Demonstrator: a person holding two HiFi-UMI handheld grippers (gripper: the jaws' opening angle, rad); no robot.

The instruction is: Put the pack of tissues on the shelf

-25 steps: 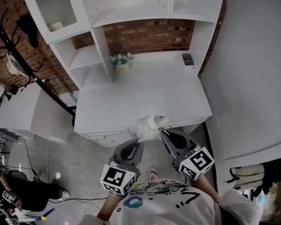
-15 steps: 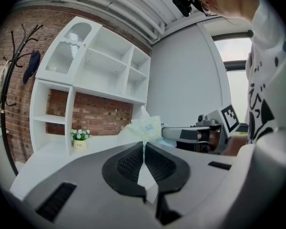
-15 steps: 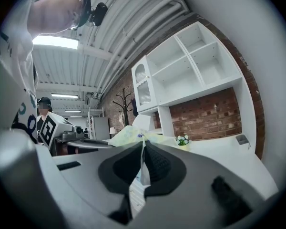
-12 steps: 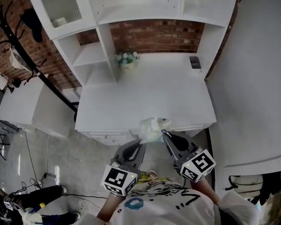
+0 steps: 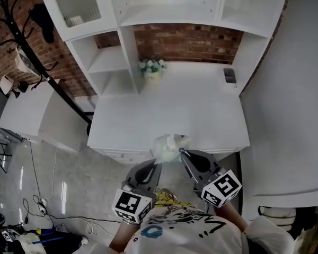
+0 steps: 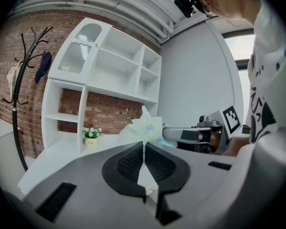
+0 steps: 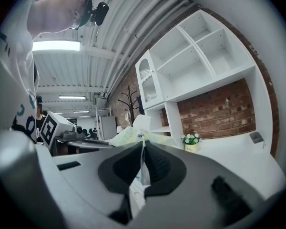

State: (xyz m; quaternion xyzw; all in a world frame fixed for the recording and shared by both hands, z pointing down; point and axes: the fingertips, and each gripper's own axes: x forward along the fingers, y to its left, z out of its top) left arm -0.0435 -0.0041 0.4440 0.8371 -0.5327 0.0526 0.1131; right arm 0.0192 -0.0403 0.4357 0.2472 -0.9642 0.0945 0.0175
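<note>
Tissues (image 5: 168, 147) sit in the air over the front edge of the desk (image 5: 201, 115), pinched from both sides, well short of the shelf (image 5: 112, 62) at the back. From above, the tissues are a pale, crumpled lump; how high they hang over the desk cannot be told there.

The left gripper (image 5: 159, 163) has its jaws clenched on a thin flap of the wrapper: in the left gripper view the flap runs as a white sliver down between the dark pads (image 6: 128, 162), and the jaws hide the lower part of the bundle. The right gripper (image 5: 183, 153) is likewise clamped on the wrapper's other side, a strip of it caught between its closed pads (image 7: 157, 168). Print on the wrapper is too small to read.

A flower pot (image 5: 152, 72) stands at the back of the desk beside the shelf upright. Near the desk's right rear corner lies a small dark object (image 5: 229, 75), too small to identify. A coat rack (image 5: 21, 20) stands off to the left, partly cut by the frame. The person's shirt (image 5: 185, 229) covers the bottom of the head view, hiding the wrists behind the marker cubes.
</note>
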